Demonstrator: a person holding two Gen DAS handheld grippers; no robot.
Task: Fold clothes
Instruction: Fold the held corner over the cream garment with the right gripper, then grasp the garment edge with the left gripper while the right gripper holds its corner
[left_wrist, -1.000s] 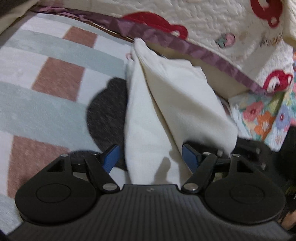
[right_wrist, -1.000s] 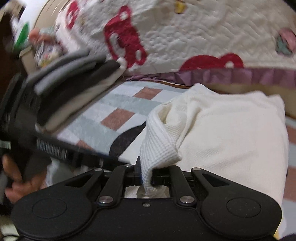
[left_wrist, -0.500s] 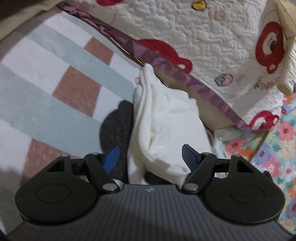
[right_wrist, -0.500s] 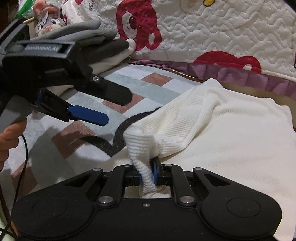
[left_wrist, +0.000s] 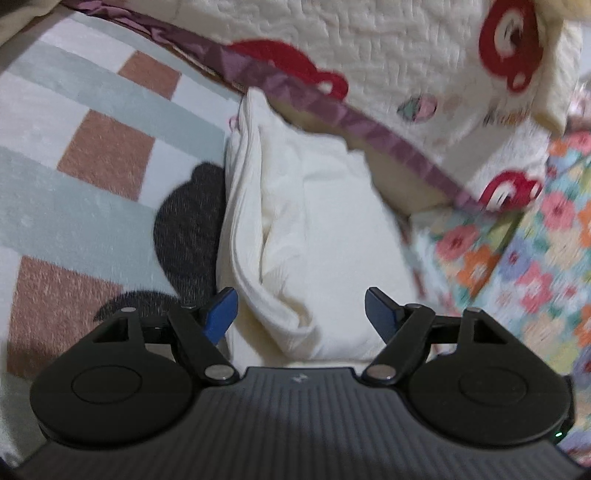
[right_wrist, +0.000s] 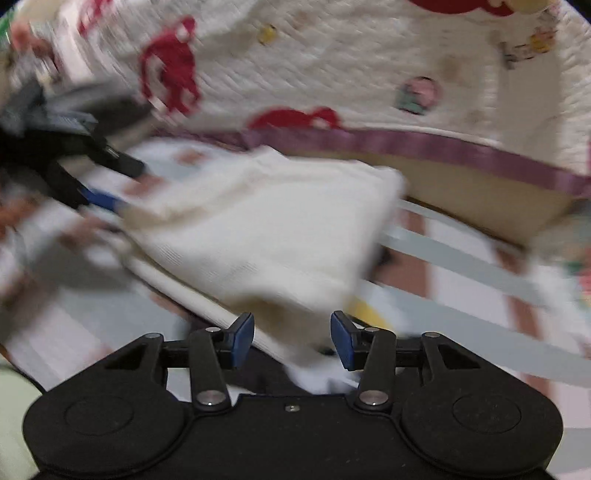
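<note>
A cream knitted garment (left_wrist: 314, 229) lies folded into a thick bundle on the striped blanket (left_wrist: 92, 155). In the left wrist view my left gripper (left_wrist: 301, 314) is open, its blue pads on either side of the bundle's near fold, not pinching it. In the blurred right wrist view the same cream garment (right_wrist: 266, 236) lies flat, and my right gripper (right_wrist: 291, 336) stands open just over its near edge with nothing held. The left gripper (right_wrist: 92, 173) shows there at the far left, beside the cloth.
A white quilt (left_wrist: 388, 48) with red bear prints and a purple border (left_wrist: 332, 107) hangs behind the garment. A floral cloth (left_wrist: 517, 240) lies to the right. A dark shape (left_wrist: 188, 221) is printed on the blanket at the left.
My right gripper has opened and let go of the garment's corner, and the cloth has dropped flat. The left gripper stays open and has moved closer over the bundle.
</note>
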